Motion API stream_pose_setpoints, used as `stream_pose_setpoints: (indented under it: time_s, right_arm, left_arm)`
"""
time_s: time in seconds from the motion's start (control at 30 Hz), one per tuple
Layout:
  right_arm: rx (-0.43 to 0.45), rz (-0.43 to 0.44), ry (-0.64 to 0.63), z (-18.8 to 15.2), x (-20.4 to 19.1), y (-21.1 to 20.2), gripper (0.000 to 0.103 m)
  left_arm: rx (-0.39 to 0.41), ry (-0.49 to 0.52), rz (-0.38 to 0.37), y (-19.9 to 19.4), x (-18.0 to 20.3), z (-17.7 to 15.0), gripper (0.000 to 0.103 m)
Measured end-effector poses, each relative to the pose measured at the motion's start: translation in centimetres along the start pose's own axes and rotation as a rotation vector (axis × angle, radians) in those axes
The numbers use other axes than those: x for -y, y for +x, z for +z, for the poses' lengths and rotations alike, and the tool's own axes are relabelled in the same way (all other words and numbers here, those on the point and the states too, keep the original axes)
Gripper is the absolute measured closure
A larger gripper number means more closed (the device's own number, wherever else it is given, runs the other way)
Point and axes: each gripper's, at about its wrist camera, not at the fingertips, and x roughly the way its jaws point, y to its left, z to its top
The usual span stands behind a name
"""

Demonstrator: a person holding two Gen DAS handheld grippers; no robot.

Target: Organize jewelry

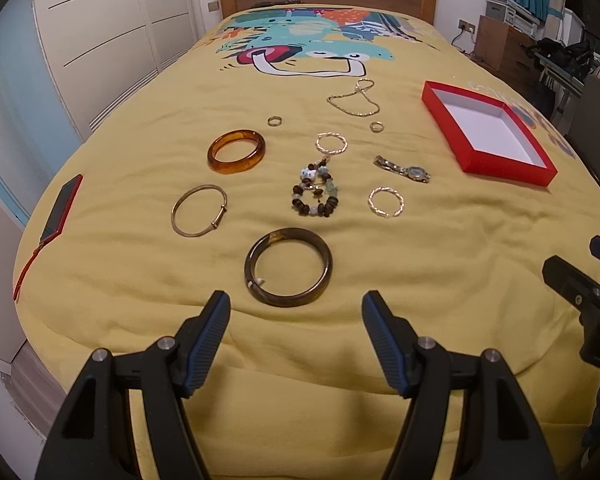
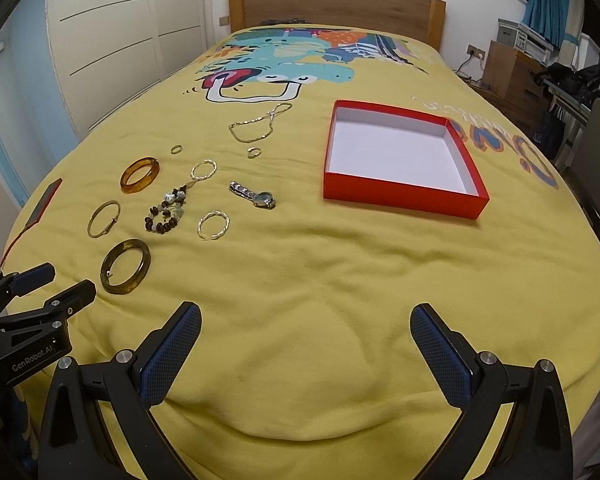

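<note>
- The yellow bed cover with a cartoon print (image 2: 300, 272) carries all the things.
- The shallow red cardboard box with a white inside (image 2: 400, 196) lies on the right side, with nothing in it.
- The left gripper (image 1: 296, 312) hangs just before the dark brown round bangle (image 1: 288, 266), jaws released and holding nothing.
- The right gripper (image 2: 306, 324) hangs over bare cover, jaws wide apart.
- The amber bangle (image 1: 236, 151), thin gold bangle (image 1: 199, 211), bead bracelet (image 1: 315, 194), metal watch (image 1: 404, 169), gold chain (image 1: 354, 100) and small rings lie apart, left of the box.
</note>
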Motion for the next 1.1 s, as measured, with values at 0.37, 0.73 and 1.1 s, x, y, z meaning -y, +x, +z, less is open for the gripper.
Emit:
stream_pose_setpoints:
  time_s: [0.37,0.73,1.1]
  right_arm:
    - [0.013,0.042,-0.014,0.3,-0.6,-0.3,0.002]
    - [-0.024,0.190,-0.066,1.5,-3.0,2.0,0.030]
    - [-0.124,0.273,-0.102,4.9,-6.6,10.5,0.043]
  left_arm:
    - [0.006,-0.027,0.001,-0.1,-1.2,0.4,0.036]
    - [-0.033,-0.099,-0.006,2.4,-6.0,2.0,0.038]
    - [-0.193,-0.140,-0.050,9.3,-6.8,2.8,0.059]
